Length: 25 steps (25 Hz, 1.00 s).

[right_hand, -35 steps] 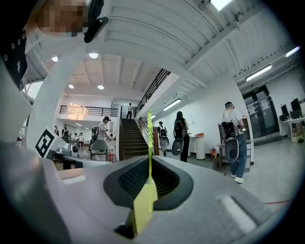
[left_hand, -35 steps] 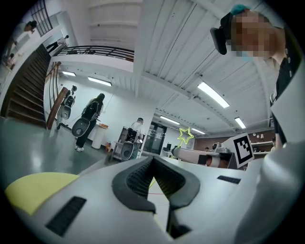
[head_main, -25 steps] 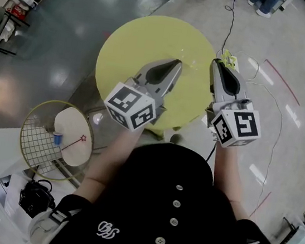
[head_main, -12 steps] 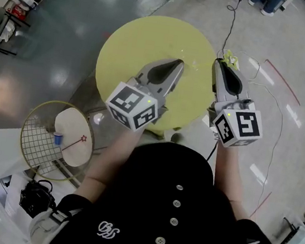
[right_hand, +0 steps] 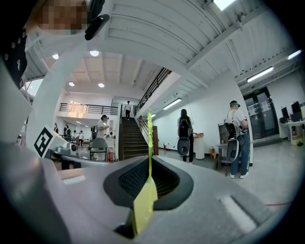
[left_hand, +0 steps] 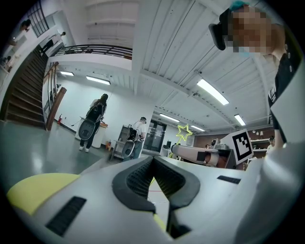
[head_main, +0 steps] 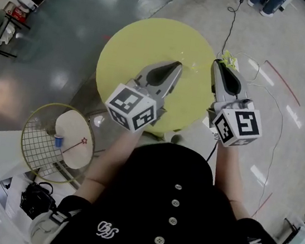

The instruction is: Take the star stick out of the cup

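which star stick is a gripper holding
The yellow star stick, clamped in the right gripper. The red one sits by the blue cup on the small table, untouched.

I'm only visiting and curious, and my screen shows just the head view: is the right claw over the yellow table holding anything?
Observer: Yes. In the right gripper view the right claw is shut on a thin yellow-green stick that stands upright between its jaws.
Operator: Does it have a star on top?
Observer: The left gripper view shows a yellow star outline just above the right claw's tip.
Operator: And the left claw?
Observer: Its own view shows the left claw shut, tips together, with nothing between them.
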Each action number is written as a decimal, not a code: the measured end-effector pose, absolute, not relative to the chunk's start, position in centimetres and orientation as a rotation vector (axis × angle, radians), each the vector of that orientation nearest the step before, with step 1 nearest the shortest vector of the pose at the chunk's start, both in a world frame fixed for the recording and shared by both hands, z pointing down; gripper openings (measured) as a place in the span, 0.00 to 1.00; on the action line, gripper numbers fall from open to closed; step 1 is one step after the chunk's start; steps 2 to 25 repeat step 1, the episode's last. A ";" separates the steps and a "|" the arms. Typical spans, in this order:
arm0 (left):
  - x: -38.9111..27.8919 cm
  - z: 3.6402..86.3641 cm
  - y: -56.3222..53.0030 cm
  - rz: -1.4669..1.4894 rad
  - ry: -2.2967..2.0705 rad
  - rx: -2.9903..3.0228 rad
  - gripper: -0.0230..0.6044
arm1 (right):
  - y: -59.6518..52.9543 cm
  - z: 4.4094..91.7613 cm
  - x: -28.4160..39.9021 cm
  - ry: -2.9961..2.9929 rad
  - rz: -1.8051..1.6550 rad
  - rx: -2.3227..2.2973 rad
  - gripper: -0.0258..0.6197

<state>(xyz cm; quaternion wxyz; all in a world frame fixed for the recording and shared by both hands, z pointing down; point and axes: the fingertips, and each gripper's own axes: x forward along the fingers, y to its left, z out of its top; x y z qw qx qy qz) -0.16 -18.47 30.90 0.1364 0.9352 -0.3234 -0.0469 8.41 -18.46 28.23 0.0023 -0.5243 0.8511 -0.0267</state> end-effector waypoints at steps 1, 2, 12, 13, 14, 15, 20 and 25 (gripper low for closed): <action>-0.1 31.0 -18.4 -0.132 -0.936 2.706 0.05 | -18.4 28.3 8.5 2.669 -0.087 -1.647 0.06; -0.1 31.0 -18.4 -0.132 -0.936 2.706 0.05 | -18.4 28.3 8.5 2.669 -0.087 -1.647 0.06; -0.1 31.0 -18.4 -0.132 -0.936 2.706 0.05 | -18.4 28.3 8.5 2.669 -0.087 -1.647 0.06; -0.1 31.0 -18.4 -0.132 -0.936 2.706 0.05 | -18.4 28.3 8.5 2.669 -0.087 -1.647 0.06; -0.1 31.0 -18.4 -0.132 -0.936 2.706 0.05 | -18.4 28.3 8.5 2.669 -0.087 -1.647 0.06; -0.1 31.0 -18.4 -0.132 -0.936 2.706 0.05 | -18.4 28.3 8.5 2.669 -0.087 -1.647 0.06; -0.1 31.0 -18.4 -0.132 -0.936 2.706 0.05 | -18.4 28.3 8.5 2.669 -0.087 -1.647 0.06; -0.1 31.0 -18.4 -0.132 -0.936 2.706 0.05 | -18.4 28.3 8.5 2.669 -0.087 -1.647 0.06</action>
